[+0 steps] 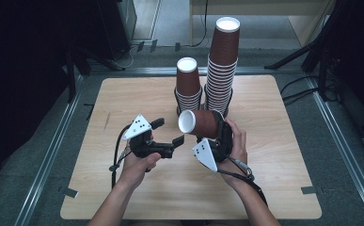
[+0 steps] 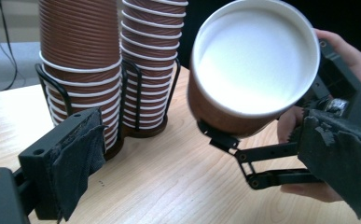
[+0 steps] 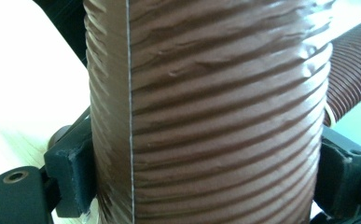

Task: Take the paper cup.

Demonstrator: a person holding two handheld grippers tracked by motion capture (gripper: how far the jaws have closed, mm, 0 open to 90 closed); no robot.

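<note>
The right gripper (image 1: pixel 211 134) clamped a ribbed brown paper cup (image 1: pixel 199 124) sideways above the pale wooden table (image 1: pixel 273 160), its white mouth towards the left gripper (image 1: pixel 168 133); that one's cloth-padded jaws stood apart, empty; behind, two ridged cup stacks (image 1: pixel 223 66) sat in a black wire holder (image 2: pixel 136 93).

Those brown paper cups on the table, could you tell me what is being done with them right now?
A person is working with two hand-held grippers. The right hand-held gripper is clamped on a single brown cup, held on its side above the table with its open mouth toward the left hand-held gripper, whose jaws stand open with nothing between them. Behind, two stacks of upside-down cups, a short stack and a tall stack, sit in a black wire holder.
</note>
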